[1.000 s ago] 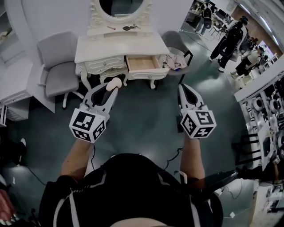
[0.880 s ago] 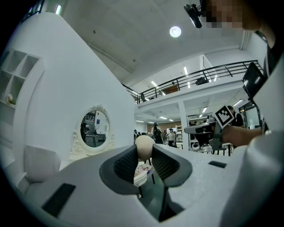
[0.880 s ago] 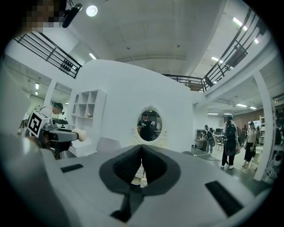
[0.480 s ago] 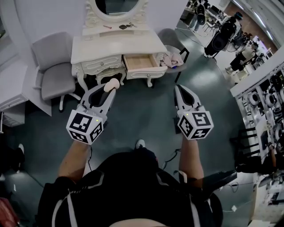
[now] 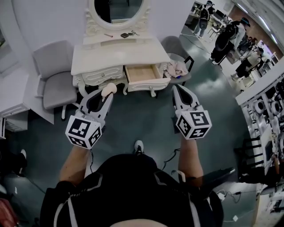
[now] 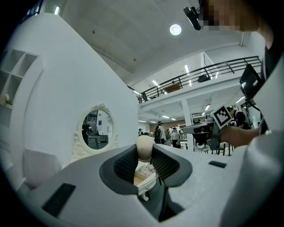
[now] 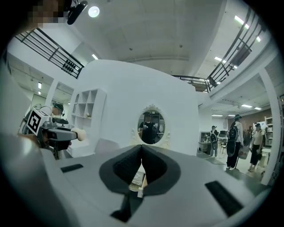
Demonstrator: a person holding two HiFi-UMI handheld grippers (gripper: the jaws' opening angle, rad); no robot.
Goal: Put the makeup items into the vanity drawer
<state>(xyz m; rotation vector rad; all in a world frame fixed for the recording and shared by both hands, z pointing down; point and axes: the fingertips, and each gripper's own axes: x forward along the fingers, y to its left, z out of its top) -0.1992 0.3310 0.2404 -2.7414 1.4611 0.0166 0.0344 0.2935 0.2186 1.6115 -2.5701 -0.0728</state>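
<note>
Clenching the left tongs (image 5: 106, 94) on a beige makeup sponge (image 5: 109, 89), well apart from the vanity; pressing the right tongs (image 5: 176, 88) together on nothing. Facing the open vanity drawer (image 5: 148, 83) ahead, showing bare wood and seemingly nothing inside. Leaving a few small dark items (image 5: 126, 34) lying on the raised shelf below the mirror (image 5: 117, 9), above the bare worktop (image 5: 120, 51). Judging the task as barely begun: sponge gripped but not yet deposited, shelf items waiting to be fetched.
</note>
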